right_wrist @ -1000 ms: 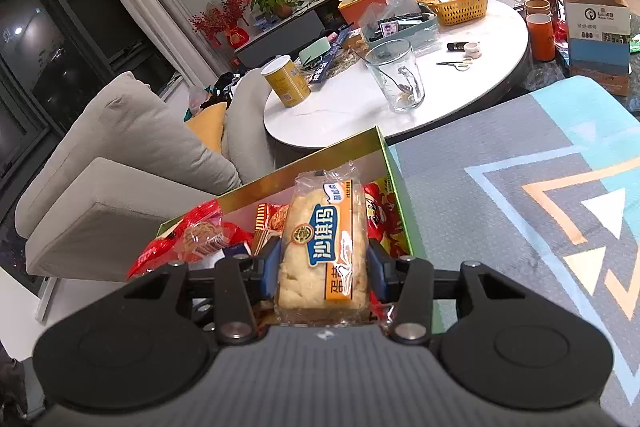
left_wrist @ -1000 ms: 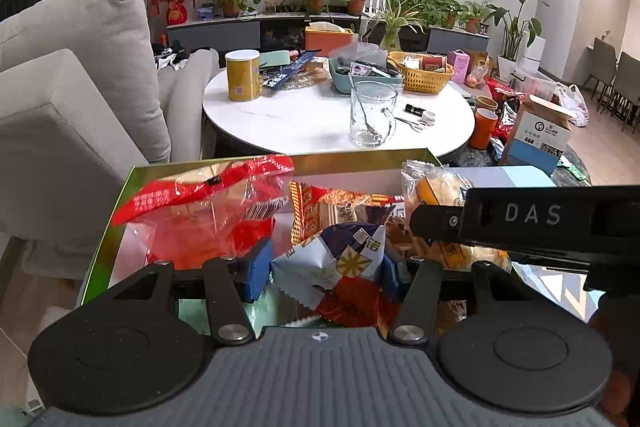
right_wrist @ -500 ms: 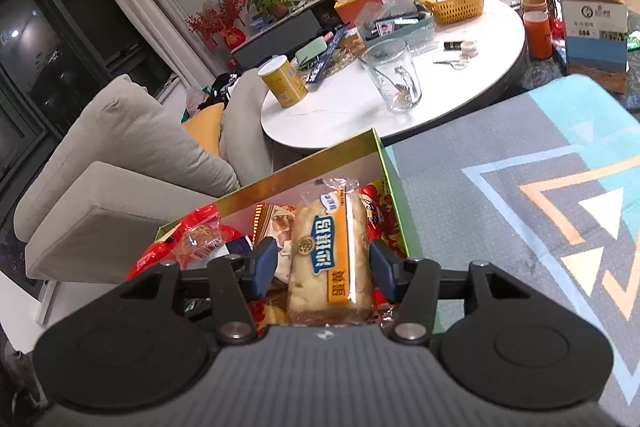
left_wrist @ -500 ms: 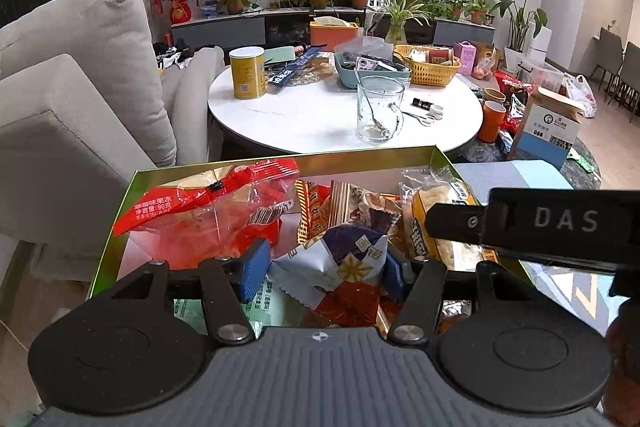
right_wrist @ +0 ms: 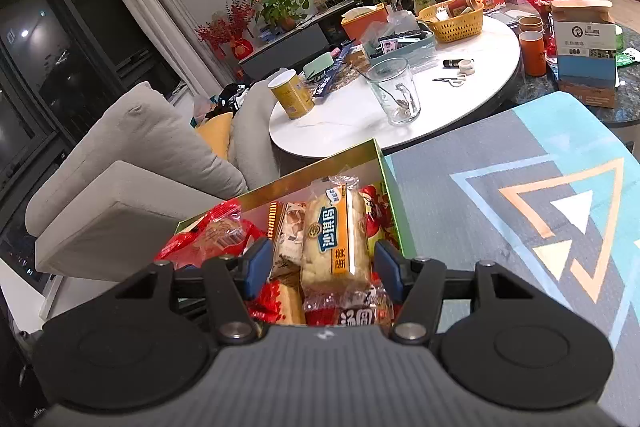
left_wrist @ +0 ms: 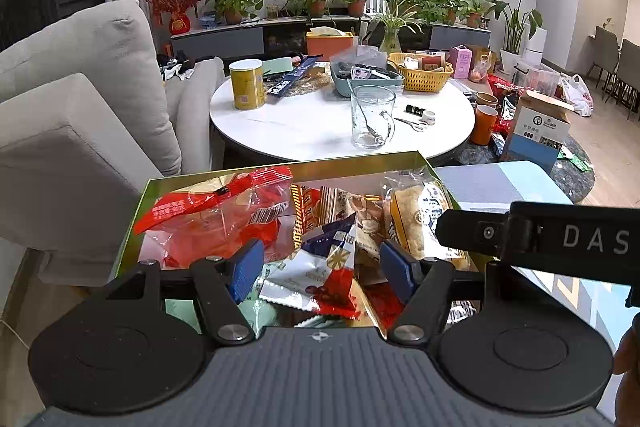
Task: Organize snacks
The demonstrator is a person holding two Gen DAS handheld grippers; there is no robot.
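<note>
With both the right gripper (right_wrist: 316, 269) and the left gripper (left_wrist: 320, 269) hanging spread and empty, the cake pack (right_wrist: 334, 241) is lying along the box's (right_wrist: 390, 183) right edge, so backing straight away avoids snagging wrappers.

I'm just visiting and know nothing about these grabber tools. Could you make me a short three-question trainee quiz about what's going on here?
1. True or false: the right gripper is clamped on the cake packet.
2. Where do the snacks lie? A) green box B) yellow basket C) sofa
3. Fill in: the glass mug on the round table holds a ____.

Key: 1 false, its jaws stand apart; 2 A; 3 spoon.
</note>
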